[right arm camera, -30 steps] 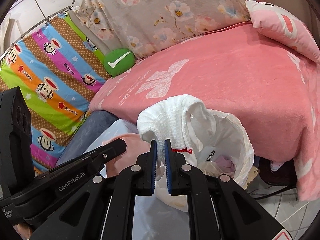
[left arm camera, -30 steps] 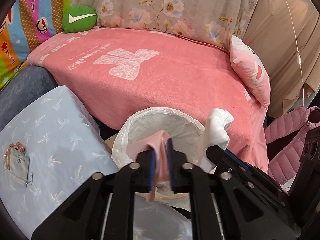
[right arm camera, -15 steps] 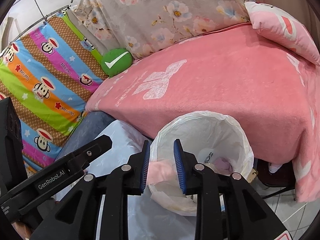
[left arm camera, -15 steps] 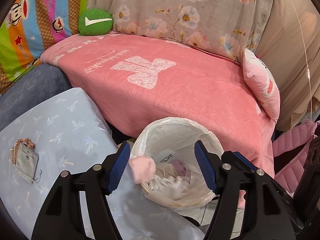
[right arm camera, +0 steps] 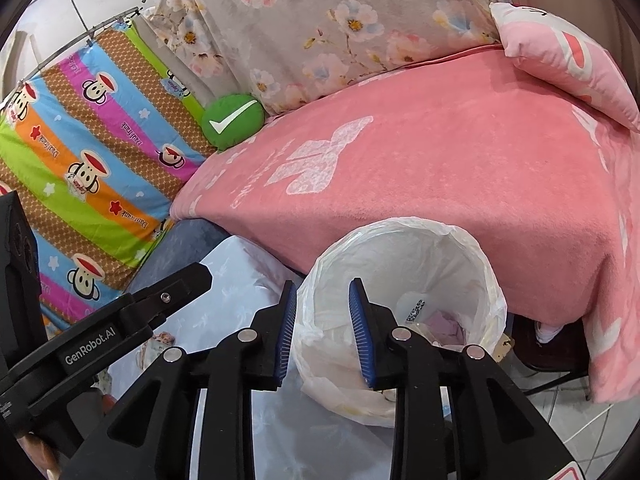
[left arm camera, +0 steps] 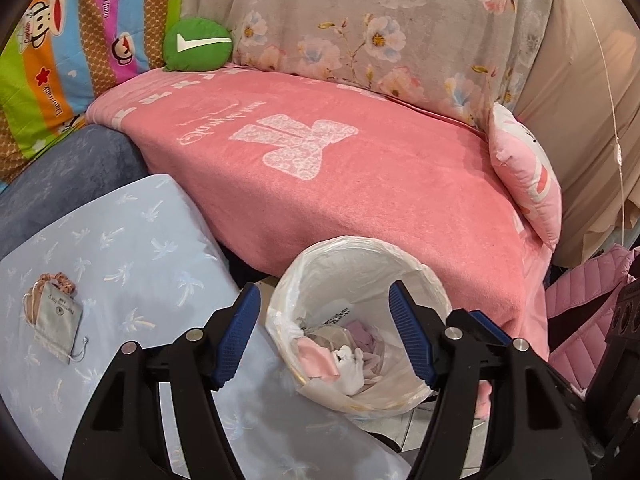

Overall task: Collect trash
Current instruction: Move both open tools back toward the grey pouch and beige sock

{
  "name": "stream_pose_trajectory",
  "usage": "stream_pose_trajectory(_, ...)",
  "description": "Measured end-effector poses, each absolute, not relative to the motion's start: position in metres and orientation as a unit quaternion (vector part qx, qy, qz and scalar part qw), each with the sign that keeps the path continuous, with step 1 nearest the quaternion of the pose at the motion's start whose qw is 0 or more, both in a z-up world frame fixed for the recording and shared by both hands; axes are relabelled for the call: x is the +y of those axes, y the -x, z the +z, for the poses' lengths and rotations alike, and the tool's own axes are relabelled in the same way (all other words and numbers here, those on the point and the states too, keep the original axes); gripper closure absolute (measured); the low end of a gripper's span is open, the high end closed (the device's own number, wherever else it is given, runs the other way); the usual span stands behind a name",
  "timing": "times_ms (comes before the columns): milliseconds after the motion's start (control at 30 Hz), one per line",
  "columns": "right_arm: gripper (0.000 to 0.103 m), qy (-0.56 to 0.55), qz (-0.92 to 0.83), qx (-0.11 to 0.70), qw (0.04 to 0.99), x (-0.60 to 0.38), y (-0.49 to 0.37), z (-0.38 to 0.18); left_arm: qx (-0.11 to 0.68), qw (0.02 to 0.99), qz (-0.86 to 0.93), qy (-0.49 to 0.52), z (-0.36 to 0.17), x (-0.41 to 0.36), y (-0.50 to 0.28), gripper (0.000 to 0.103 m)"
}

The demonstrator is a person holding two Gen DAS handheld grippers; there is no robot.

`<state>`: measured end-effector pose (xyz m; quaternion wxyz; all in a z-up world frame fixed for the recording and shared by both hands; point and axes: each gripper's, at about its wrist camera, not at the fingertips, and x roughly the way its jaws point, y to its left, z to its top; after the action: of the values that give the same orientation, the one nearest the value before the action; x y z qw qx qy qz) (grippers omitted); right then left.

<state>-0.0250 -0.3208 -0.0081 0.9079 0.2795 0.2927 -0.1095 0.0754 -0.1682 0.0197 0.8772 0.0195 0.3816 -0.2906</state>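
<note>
A round bin lined with a white plastic bag (left arm camera: 360, 256) stands on the floor against the pink bed; it also shows in the right wrist view (right arm camera: 400, 232). Inside lie a pink scrap (left arm camera: 318, 362), a white crumpled wad (left arm camera: 352, 366) and other pale trash. My left gripper (left arm camera: 325, 334) is wide open and empty, just above the bin's near rim. My right gripper (right arm camera: 322, 332) is open and empty over the bin's left rim. The left gripper's body (right arm camera: 100, 332) shows at the left of the right wrist view.
A pink blanket (left arm camera: 340, 168) covers the bed behind the bin. A light blue cushion (left arm camera: 120, 264) with a small grey pouch (left arm camera: 56, 320) lies left. A pink pillow (left arm camera: 528, 168), green round cushion (left arm camera: 198, 44) and pink jacket (left arm camera: 580, 300) are around.
Both grippers opened. The pink scrap left the left gripper and the white wad left the right one; both now lie in the bin. Both grippers rose slightly.
</note>
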Motion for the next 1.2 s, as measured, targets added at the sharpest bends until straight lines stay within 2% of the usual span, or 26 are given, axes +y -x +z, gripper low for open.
stream_pose_trajectory(467,0.070,-0.240,-0.052,0.320,0.915,-0.251,-0.003,-0.006,0.389,0.902,-0.188,0.002,0.005,-0.088,-0.087,0.039)
stream_pose_trajectory(767,0.068,-0.202,0.002,0.355,0.913,-0.179,-0.033,-0.015,0.401,0.908,-0.113,0.034,-0.009,-0.013,-0.095,0.036)
stream_pose_trajectory(900,0.056,-0.180,0.023,0.366,0.913,-0.145,-0.047,-0.018,0.404,0.910,-0.079,0.047,-0.016,0.021,-0.100,0.036)
stream_pose_trajectory(1200,0.054,-0.127,0.084,0.408,0.900,-0.055,-0.082,-0.042,0.420,0.903,0.001,0.090,-0.034,0.110,-0.111,0.034)
